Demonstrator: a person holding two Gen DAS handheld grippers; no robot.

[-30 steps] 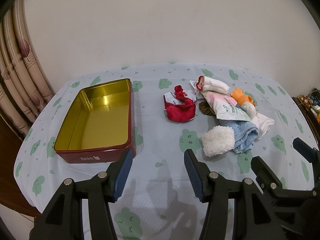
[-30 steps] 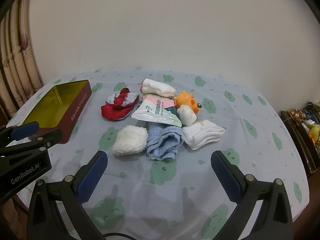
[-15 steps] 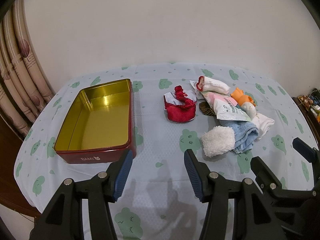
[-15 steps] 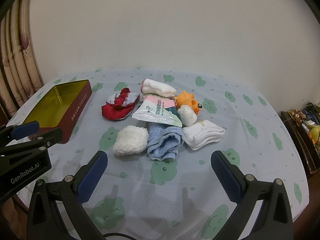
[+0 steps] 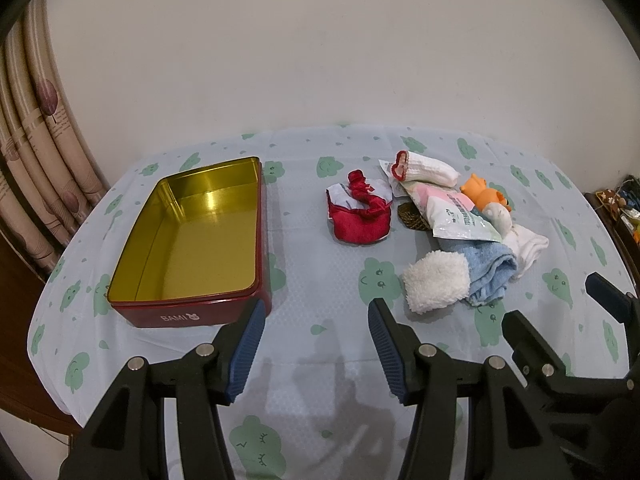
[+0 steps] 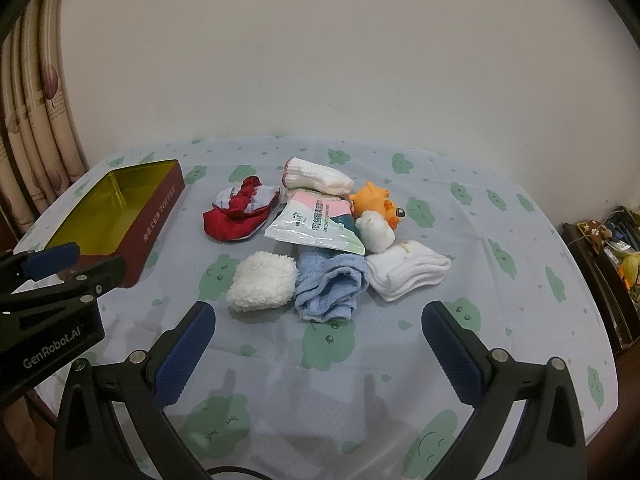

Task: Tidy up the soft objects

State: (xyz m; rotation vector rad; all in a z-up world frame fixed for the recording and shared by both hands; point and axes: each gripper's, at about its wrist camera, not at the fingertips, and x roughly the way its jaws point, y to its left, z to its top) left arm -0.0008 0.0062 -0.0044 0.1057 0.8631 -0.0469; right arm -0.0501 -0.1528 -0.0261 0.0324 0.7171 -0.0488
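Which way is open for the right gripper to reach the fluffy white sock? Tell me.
Probably straight ahead: the right gripper is open and empty, and the fluffy white sock lies at the pile's near edge beside the blue towel, with only bare tablecloth between.

Glossy metal tin (image 5: 192, 240), fluffy white fleece (image 6: 262, 286), terry towel (image 6: 330, 288), shiny plastic packet (image 6: 316, 226)

Lying left on the table: open red tin (image 5: 192, 240), gold inside, holding nothing. Sitting right of it, apart: red cloth pouch (image 5: 360, 216). Clustering further right, touching: ribbed white sock (image 6: 316, 176), pastel packet (image 6: 316, 226), orange toy (image 6: 376, 204), fluffy white piece (image 6: 262, 286), crumpled blue towel (image 6: 330, 288), folded white socks (image 6: 408, 274).
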